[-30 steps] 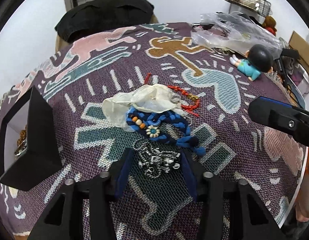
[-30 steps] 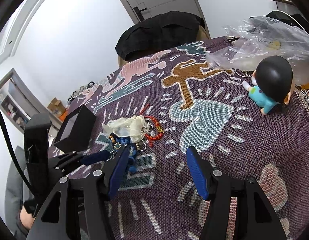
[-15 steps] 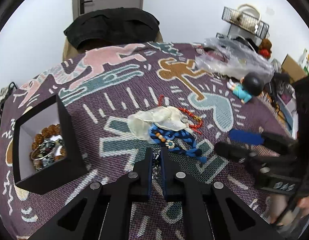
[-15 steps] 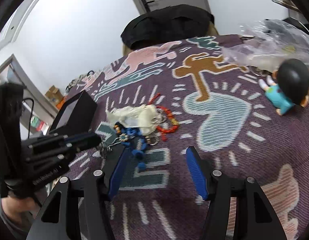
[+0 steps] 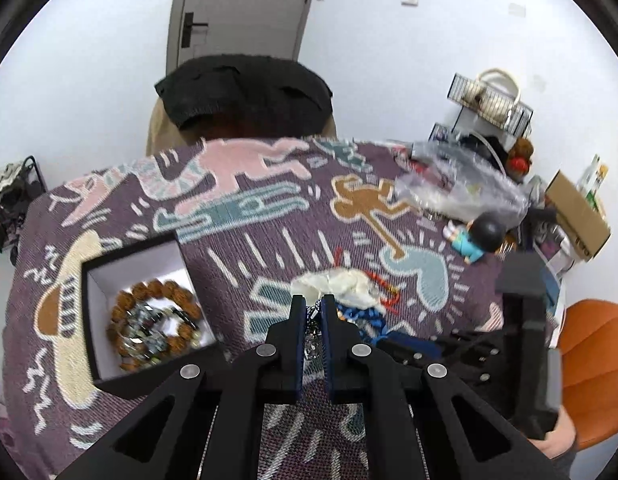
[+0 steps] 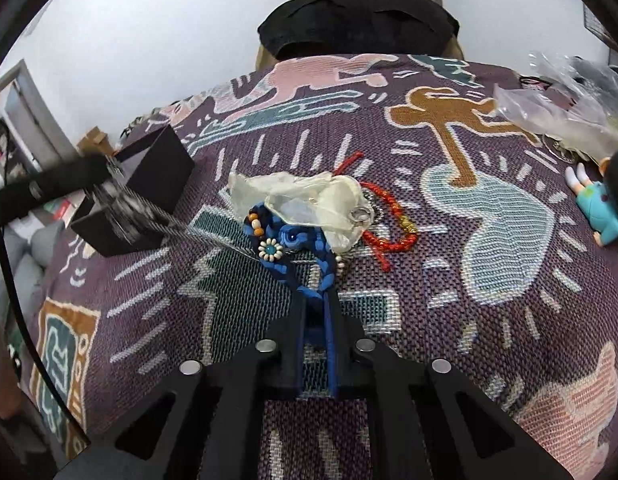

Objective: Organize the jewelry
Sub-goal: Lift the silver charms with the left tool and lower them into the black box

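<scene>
Bright, even room light on both views, soft shadows only. Fisheye bends the edges hard, black vignette at every corner. Left wrist view is smeared with motion blur. On the right view, the silver chain (image 6: 157, 216) streaks into a blur; woven blanket (image 6: 489, 320) stays crisp.

Left tongs (image 5: 312, 307) closed on silver chain (image 5: 311, 344), black box (image 5: 149, 312) of beaded bracelets (image 5: 153, 322) on patterned worktop (image 5: 269, 216), left of tongs

Two close wrist views, shared blanket (image 5: 269, 208)
</scene>
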Demonstrator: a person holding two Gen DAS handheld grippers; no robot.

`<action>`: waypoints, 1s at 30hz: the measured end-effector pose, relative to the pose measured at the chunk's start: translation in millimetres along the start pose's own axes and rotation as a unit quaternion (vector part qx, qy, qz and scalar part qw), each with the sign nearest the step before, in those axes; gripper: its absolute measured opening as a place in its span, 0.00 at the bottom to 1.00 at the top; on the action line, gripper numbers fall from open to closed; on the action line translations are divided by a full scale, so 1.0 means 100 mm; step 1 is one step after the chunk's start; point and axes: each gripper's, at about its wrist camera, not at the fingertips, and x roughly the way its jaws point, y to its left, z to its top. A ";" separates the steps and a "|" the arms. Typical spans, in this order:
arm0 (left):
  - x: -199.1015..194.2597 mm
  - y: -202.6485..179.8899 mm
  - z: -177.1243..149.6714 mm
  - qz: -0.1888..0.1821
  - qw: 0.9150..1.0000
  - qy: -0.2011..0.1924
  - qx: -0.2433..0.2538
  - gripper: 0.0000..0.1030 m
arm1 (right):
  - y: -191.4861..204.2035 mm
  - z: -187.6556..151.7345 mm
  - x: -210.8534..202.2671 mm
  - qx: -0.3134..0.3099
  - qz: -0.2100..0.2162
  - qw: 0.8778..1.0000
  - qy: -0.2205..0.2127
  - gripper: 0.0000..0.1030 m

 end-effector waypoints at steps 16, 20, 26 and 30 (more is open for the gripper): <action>-0.82 0.09 0.57 0.021 0.996 -0.087 0.013 0.07 | 0.12 0.51 -1.06 -0.012 0.039 0.991 -0.131 0.09; -0.99 0.06 0.67 0.028 0.994 -0.103 0.023 0.07 | 0.15 0.60 -1.22 -0.011 0.039 0.988 -0.149 0.09; -1.26 0.07 0.90 0.047 0.990 -0.131 0.036 0.07 | 0.19 0.67 -1.38 -0.011 0.043 0.985 -0.167 0.09; -1.40 0.17 1.06 0.055 0.988 -0.143 0.028 0.07 | 0.20 0.67 -1.40 -0.014 0.043 0.984 -0.170 0.09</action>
